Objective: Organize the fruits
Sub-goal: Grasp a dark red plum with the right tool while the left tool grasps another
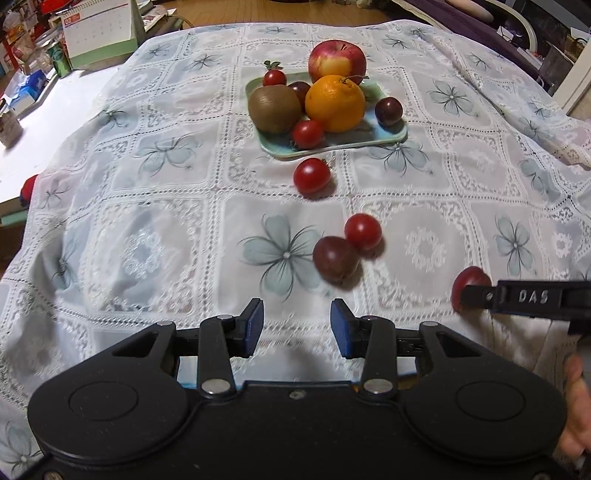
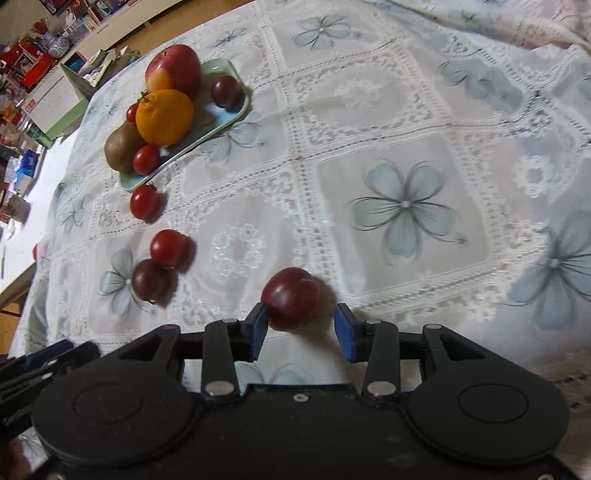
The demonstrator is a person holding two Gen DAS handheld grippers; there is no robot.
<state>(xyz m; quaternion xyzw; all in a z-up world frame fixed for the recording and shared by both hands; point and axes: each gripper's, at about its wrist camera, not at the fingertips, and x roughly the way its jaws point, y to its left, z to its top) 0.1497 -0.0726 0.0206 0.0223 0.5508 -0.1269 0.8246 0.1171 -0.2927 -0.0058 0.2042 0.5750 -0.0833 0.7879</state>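
Observation:
A pale green tray (image 1: pixel 369 138) holds an apple (image 1: pixel 337 59), an orange (image 1: pixel 334 103), a kiwi (image 1: pixel 274 109), small tomatoes and dark plums. On the cloth lie a red tomato (image 1: pixel 311 176), another tomato (image 1: pixel 362 232) and a dark plum (image 1: pixel 335 259) touching it. My left gripper (image 1: pixel 297 328) is open and empty, just short of that plum. My right gripper (image 2: pixel 301 332) is open around a dark red plum (image 2: pixel 291 297) that touches its left pad; the plum (image 1: pixel 467 286) also shows in the left wrist view behind the right finger (image 1: pixel 517 297). The tray (image 2: pixel 221 123) shows at the far left of the right wrist view.
A lace tablecloth with blue flowers (image 1: pixel 147 221) covers the table. A desk calendar (image 1: pixel 98 31) and cluttered boxes stand at the far left. The cloth is bunched up at the far right (image 1: pixel 535 122).

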